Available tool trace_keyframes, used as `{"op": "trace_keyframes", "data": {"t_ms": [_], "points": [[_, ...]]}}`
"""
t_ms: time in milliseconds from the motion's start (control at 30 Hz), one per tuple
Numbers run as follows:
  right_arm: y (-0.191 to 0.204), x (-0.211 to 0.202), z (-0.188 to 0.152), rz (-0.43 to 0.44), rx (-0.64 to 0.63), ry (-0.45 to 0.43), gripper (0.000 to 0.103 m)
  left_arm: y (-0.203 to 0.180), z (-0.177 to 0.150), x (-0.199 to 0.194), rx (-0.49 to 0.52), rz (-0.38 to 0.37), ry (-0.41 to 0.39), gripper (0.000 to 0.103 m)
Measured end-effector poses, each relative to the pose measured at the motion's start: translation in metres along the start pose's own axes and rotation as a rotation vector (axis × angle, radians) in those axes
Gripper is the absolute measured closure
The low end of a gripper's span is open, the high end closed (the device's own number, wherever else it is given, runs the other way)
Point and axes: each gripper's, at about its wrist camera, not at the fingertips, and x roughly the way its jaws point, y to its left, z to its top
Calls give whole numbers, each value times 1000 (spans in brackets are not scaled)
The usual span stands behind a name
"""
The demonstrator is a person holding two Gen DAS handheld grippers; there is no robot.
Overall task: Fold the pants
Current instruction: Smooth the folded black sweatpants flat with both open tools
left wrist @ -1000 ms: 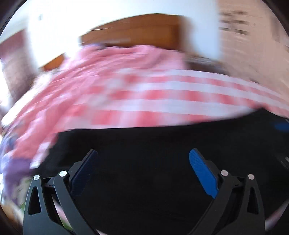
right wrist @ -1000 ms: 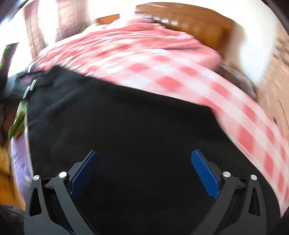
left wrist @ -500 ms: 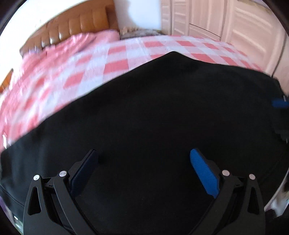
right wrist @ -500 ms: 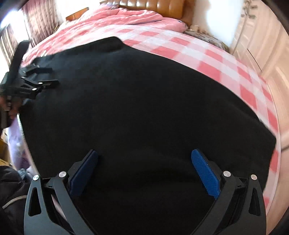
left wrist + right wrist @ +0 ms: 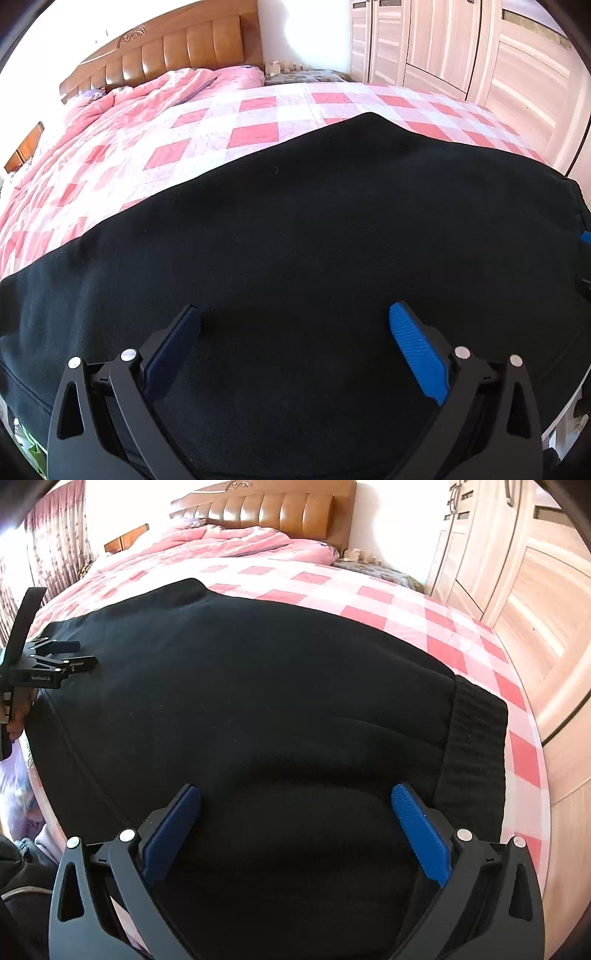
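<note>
A: Right wrist view — the pants lie flat on the bed, spread beneath the right gripper, ribbed band just outside its right finger.

B: Both released, holding nothing — left gripper too. Soft, limp cloth; I'd pinch that band.

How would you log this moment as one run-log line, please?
phase: pre-grasp | left gripper: open above pants | right gripper: open near ribbed cuff | pants: flat on checked bedspread
</note>
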Motion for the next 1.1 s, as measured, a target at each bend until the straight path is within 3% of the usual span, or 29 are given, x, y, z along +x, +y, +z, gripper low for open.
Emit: {"op": "trace_keyframes", "data": {"t_ms": [533,667,800,933,1100], "points": [[0,-19,-21,4,53,-12,4,0,-2,-1,4,-11,-1,1],[10,-28,-11,-29,28,41,4,-12,6,-21,30,48,20,2],[9,-35,26,-71,15,-34,4,-38,42,-42,44,-119,-41,2],[8,-12,66,-27,18,-31,4,-96,89,-10,129,-192,-5,2],[0,25,72,13,6,55,4,-138,111,53,216,-134,71,2]]}}
